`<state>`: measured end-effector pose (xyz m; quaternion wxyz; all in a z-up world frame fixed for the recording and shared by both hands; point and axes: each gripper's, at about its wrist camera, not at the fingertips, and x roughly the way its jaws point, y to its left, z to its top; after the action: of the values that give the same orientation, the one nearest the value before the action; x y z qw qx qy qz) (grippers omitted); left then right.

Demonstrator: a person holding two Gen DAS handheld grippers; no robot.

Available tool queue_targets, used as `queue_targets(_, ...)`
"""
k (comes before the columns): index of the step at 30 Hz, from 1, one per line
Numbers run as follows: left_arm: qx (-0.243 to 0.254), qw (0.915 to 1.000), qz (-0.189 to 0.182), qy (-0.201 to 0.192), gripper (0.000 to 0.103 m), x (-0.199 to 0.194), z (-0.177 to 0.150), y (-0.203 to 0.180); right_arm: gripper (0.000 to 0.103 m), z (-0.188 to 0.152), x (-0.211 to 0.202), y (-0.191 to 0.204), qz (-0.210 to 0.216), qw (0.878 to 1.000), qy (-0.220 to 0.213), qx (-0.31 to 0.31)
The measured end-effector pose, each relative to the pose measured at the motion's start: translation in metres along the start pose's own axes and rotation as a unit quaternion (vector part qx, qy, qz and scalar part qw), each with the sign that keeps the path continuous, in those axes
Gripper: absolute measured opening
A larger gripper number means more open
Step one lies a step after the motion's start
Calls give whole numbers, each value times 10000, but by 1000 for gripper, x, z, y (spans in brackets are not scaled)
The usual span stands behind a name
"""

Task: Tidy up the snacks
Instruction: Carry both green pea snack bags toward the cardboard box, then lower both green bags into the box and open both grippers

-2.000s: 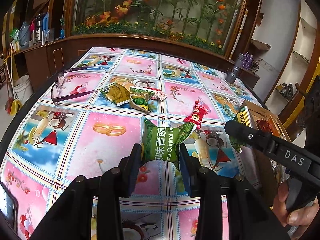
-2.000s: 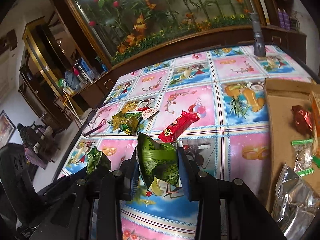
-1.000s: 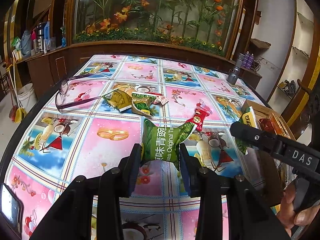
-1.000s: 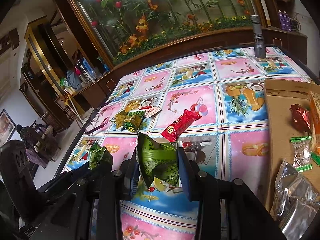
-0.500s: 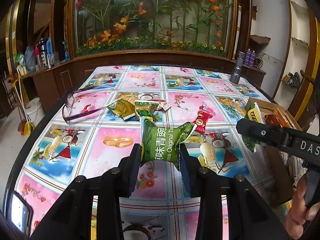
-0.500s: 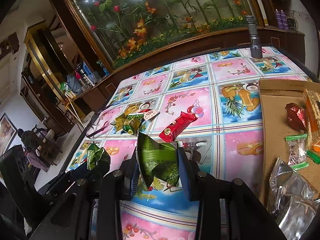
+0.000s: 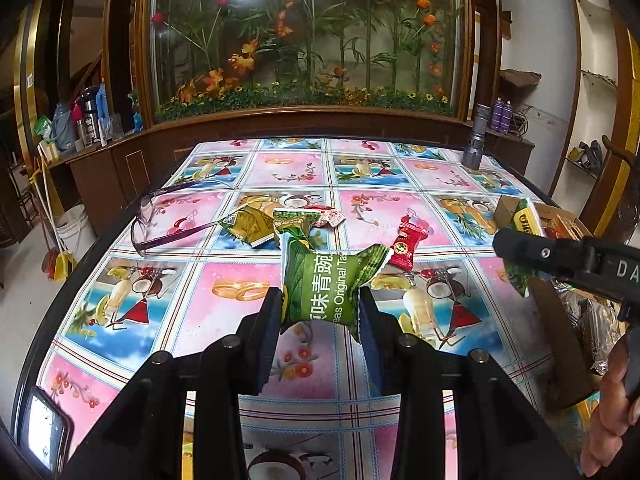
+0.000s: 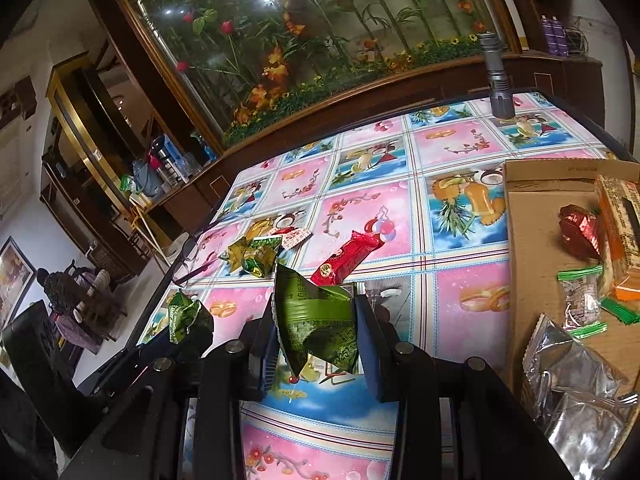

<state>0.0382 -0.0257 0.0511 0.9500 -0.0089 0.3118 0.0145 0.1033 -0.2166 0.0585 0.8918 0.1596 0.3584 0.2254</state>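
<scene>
Your left gripper [image 7: 319, 312] is clamped on a green pea packet [image 7: 326, 286], holding it up over the table [image 7: 168, 292] near the front edge. Your right gripper [image 8: 316, 340] is also closed tight on its own green packet [image 8: 316, 320] — crumpled, held above the cloth just left of the box [image 8: 532, 264]. That cardboard box sits at the table's right side and already holds a red foil sweet [image 8: 580, 232], an orange pack [image 8: 620, 220], a clear green-edged sachet [image 8: 580, 296] and silver pouches [image 8: 576, 384].

On the table, a red bar [image 7: 408, 242] lies just beyond your left packet, and farther back a small cluster of green packets [image 7: 272, 224] rests beside a pair of glasses [image 7: 168, 216]. A grey torch [image 7: 476, 140] stands upright near the far right corner, and a phone [image 7: 42, 428] lies at the near left edge.
</scene>
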Motion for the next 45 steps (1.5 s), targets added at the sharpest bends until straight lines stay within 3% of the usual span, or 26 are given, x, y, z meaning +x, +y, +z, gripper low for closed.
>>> queue_targets(14,-22,10000,-89,-3,36,-2,0,-2,38,15,-42,-43,-88,9973,-551,483)
queue_targets(23,167,9971,-744,-47,36,-13,10,-47,38,15,-104,-138,-528,9805,-1112,1534)
queue_targets(26,265,9926,-1181,25,36,-15,15,-78,38,12,-115,-159,-614,9747,-1148,1816)
queue_targets(33,692,9722,-2193,436,36,-8,14,-171,37,2,-126,-188,-931,9638,-971,2303)
queue_targets(39,1014,9600,-2506,736,36,10,3,-226,37,-5,-121,-195,-1044,9642,-633,2354)
queue_targets(45,1147,9560,-2608,694,37,15,-6,-241,37,-4,-117,-190,-1229,9658,-493,2227)
